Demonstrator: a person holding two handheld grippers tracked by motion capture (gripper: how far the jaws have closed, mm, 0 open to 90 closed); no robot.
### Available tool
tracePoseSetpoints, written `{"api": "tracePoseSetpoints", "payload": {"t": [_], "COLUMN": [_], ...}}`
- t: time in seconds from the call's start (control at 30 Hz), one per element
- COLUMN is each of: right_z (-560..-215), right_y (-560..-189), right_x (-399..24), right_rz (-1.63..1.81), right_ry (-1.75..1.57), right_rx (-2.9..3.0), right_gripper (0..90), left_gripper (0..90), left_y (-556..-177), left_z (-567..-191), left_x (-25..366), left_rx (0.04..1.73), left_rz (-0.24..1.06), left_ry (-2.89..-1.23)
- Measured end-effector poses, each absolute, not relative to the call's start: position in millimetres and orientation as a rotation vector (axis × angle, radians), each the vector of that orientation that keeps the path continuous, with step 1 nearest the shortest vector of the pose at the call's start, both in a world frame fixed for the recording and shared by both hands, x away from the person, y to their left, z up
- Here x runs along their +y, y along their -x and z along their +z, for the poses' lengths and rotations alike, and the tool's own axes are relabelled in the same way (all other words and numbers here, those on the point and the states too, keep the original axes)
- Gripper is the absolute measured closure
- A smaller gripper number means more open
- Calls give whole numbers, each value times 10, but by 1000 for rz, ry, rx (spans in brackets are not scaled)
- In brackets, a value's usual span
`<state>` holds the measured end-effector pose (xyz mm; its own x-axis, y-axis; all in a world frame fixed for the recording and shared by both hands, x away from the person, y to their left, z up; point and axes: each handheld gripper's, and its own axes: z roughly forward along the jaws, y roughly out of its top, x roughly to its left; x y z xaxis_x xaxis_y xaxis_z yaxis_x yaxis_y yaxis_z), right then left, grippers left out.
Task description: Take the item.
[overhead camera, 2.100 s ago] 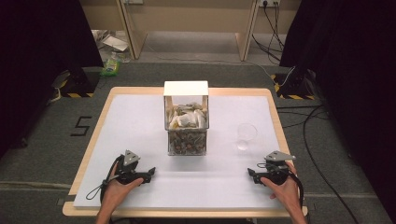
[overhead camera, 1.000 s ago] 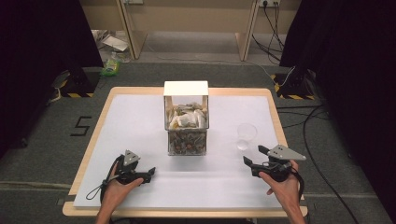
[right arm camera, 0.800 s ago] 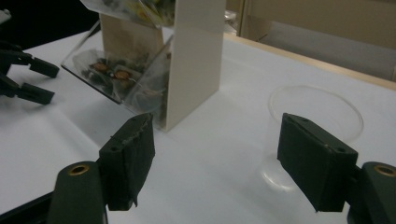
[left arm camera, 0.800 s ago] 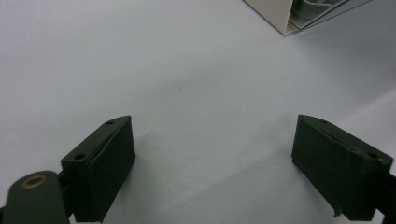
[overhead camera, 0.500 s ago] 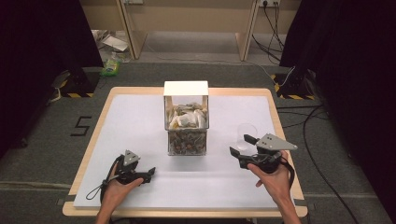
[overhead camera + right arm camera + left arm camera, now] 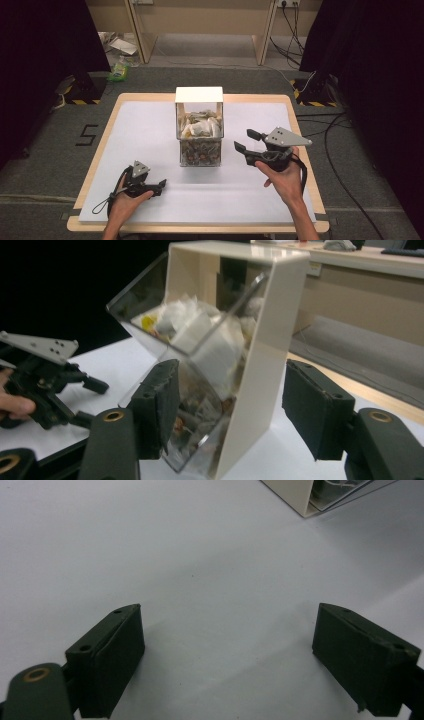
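Here, a white-topped table with a pale wooden rim point(image 6: 100, 150) carries a cream-backed dispenser box with clear plastic front panels point(image 6: 199, 127), which stands upright near the middle of the table, slightly towards the far side. Its upper compartment holds white and pale wrapped sachets, and its lower compartment holds smaller, darker mixed packets; what they are cannot be told.

The right gripper point(image 6: 247, 140), black with a grey three-cornered plate on top, is held in the person's right hand point(image 6: 281, 176) just right of the box and is lifted off the table surface. Its jaws stand apart, with nothing between them, and they point left towards the box's right side without touching it. In the right gripper view the box point(image 6: 235, 345) looms close beyond the spread jaws, tilted in the frame, with its cream side wall towards the right jaw and its clear front towards the left one.

The left gripper point(image 6: 159, 186) rests low at the near left of the table, held by the left hand point(image 6: 124, 200), well apart from the box. In the left gripper view its jaws are wide apart over bare white table point(image 6: 210, 570), and a corner of the box point(image 6: 305, 495) sits at the far right.
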<state>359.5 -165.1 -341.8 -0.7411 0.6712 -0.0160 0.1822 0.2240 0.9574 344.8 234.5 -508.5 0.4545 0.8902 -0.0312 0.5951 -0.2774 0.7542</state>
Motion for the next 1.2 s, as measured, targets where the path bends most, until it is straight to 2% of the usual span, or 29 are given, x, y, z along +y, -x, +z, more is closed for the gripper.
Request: {"api": "tracePoseSetpoints", "payload": {"t": [0.3, 0.63, 1.2], "right_z": [-3195, -3113, -3178], "right_y": [-3693, -3849, -4103], "right_x": [-1390, -1102, -758], "right_rz": [1557, 1549, 1458], "right_ry": [-694, -650, -659], "right_rx": [2111, 2151, 2196], "right_gripper": [503, 547, 636], "left_gripper": [124, 124, 125], "left_y": [-3449, -3449, -3450], "left_z": [-5085, -5085, -5083], "left_x": [2347, 2347, 2350], "left_rx": [1238, 1237, 1237], "left_rz": [526, 526, 524], "left_ry": [-1991, -1991, -1995]}}
